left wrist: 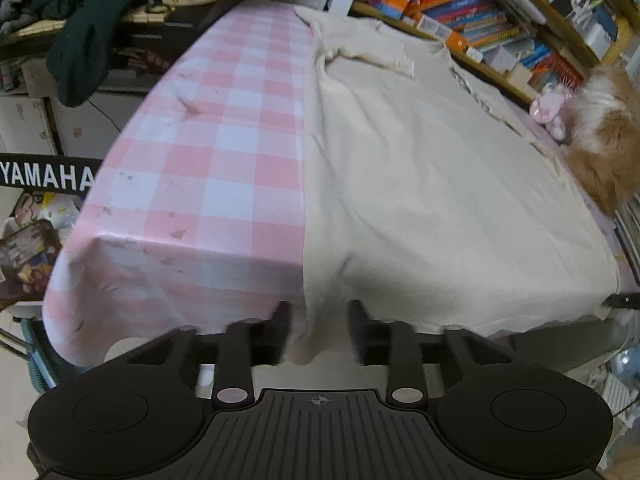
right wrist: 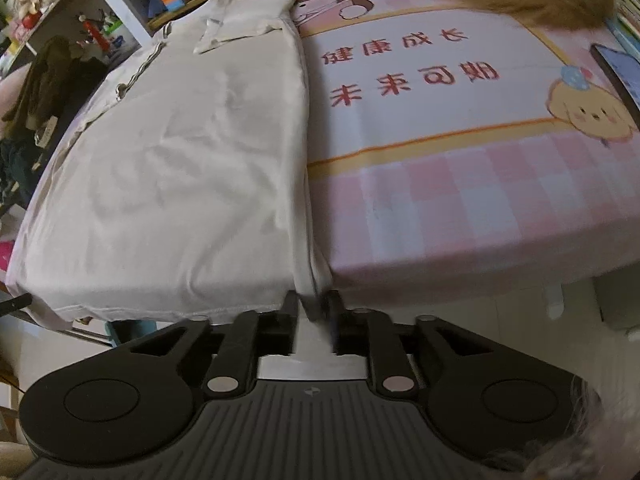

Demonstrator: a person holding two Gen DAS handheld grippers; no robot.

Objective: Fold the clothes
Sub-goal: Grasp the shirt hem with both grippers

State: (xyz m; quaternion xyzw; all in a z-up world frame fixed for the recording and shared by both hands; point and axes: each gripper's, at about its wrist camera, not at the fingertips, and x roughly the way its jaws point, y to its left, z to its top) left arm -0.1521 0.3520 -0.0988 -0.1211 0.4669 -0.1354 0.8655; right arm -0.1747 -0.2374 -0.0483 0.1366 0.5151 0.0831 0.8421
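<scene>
The cream shirt (left wrist: 420, 184) lies on the checked tablecloth (left wrist: 208, 140) with both sides folded in, lengthwise folds left; left gripper (left wrist: 320, 312) spread around its hem, right gripper (right wrist: 314, 304) pinching it

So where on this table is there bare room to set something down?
Two patches: the checked cloth left of the cream garment, and the printed cloth to its right, short of the phone. It is crowded at the far right corner, where a furry animal lies.
</scene>
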